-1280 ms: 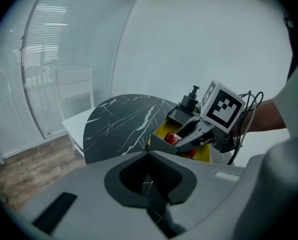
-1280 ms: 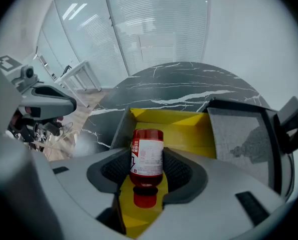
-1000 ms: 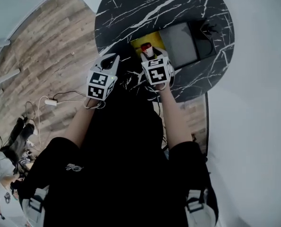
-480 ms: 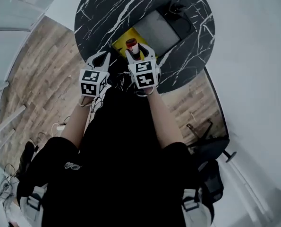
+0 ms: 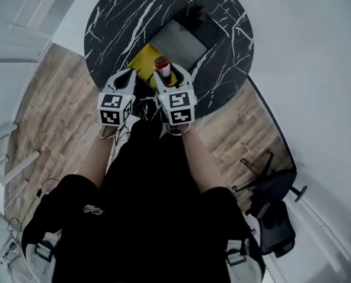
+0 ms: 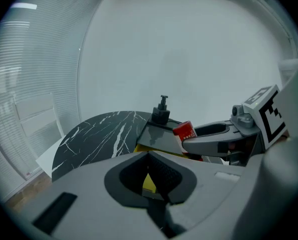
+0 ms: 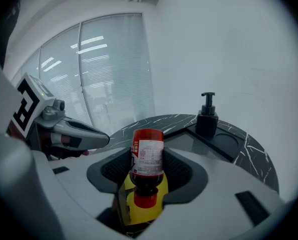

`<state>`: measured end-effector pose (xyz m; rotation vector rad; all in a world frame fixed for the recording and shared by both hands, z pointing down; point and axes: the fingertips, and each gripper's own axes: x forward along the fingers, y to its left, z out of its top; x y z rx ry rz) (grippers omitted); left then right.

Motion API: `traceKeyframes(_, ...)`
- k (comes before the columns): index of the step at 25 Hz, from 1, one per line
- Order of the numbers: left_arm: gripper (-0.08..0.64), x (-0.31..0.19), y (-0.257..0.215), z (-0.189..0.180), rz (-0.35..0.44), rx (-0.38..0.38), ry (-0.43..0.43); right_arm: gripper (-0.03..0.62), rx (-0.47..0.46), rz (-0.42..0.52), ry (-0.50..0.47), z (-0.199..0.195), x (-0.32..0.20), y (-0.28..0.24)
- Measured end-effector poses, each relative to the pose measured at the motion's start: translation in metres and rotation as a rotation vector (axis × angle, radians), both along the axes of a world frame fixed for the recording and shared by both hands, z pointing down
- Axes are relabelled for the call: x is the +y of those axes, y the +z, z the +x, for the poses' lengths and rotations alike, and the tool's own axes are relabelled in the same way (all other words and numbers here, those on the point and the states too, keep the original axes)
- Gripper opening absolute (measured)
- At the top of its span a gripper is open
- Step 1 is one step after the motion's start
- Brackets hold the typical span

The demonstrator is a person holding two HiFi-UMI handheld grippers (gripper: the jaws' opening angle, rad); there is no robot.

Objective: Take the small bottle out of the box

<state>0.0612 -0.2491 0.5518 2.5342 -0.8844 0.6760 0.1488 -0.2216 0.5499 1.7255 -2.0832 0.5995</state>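
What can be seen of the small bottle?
The small bottle has dark contents, a white printed label, a red band at its far end and a red cap on a narrow neck. The right gripper clamps it between its jaws, cap toward the gripper's camera. The yellow box shows behind it.

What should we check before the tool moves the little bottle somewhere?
1. Grip: ok. The right tool is shut on the small bottle.
2. Cap: ok. The bottle's red cap is on.
3. Bottle clear of the yellow box: cannot tell. The box shows right behind the bottle.
4. Left tool out of the way: ok. It is shut, holds nothing and sits beside the right tool, apart from the bottle.
5. Bare spot on the table: ok. Open marble shows around the box.
6. Pump dispenser: ok. It stands at the far end of the dark tray, away from the bottle.
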Motion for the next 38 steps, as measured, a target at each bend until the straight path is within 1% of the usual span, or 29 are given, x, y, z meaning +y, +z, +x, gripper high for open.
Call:
traceKeyframes(6,-0.002,0.015,-0.018,0.015,0.029,0.023,-0.057,0.19,-0.021,0.101,0.013,0.02,0.017,-0.028)
traceKeyframes(15,-0.002,0.038,-0.069,0.025,0.161,0.061,-0.148,0.19,-0.024,0.243,-0.028,0.042,0.043,-0.077)
traceKeyframes(23,-0.002,0.065,-0.111,0.031,0.25,0.084,-0.184,0.191,-0.056,0.354,-0.037,0.053,0.066,-0.118)
traceKeyframes(27,-0.003,0.075,-0.132,0.032,0.295,0.098,-0.2,0.19,-0.054,0.405,-0.051,0.057,0.075,-0.137)
traceKeyframes(32,-0.002,0.083,-0.154,0.026,0.328,0.11,-0.222,0.19,-0.044,0.473,-0.068,0.057,0.082,-0.17)
traceKeyframes(38,-0.002,0.09,-0.182,0.025,0.381,0.144,-0.239,0.19,-0.034,0.589,-0.086,0.057,0.093,-0.213)
